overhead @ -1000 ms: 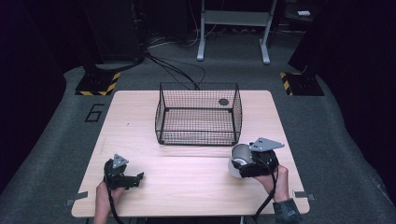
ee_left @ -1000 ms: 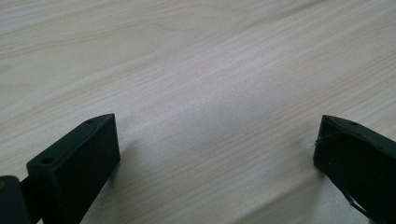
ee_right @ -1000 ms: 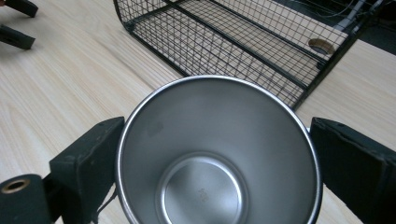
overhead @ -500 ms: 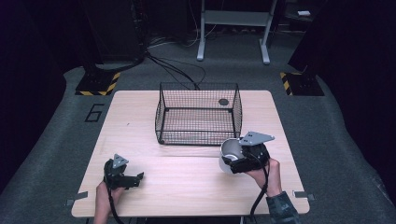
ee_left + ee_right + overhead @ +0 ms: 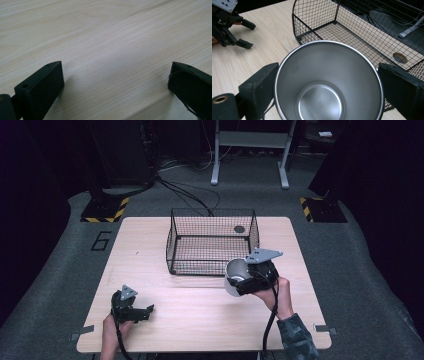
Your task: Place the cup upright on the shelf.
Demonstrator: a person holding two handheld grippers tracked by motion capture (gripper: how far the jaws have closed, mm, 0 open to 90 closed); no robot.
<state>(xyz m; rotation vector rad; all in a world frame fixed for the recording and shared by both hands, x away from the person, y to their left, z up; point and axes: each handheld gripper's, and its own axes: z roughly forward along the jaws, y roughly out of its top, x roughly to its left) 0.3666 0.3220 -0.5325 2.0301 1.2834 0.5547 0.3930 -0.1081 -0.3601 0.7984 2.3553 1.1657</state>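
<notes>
Wooden bench (image 5: pixel 150 250) on grey floor (image 5: pixel 60 245); near its wire basket (image 5: pixel 212 240), right tongs (image 5: pixel 240 279) pinch a steel cup (image 5: pixel 328 82), left tongs (image 5: pixel 145 312) spread.

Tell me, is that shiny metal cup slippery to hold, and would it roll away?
Probably slippery: the cup looks like smooth polished steel, held between the right tool's jaws. It seems stiff and likely light, being empty. Laid sideways on the table, its round wall might roll.

cup (image 5: pixel 329 85) silver | basket (image 5: pixel 212 242) blk mesh | table (image 5: pixel 150 255) pale woodgrain
</notes>
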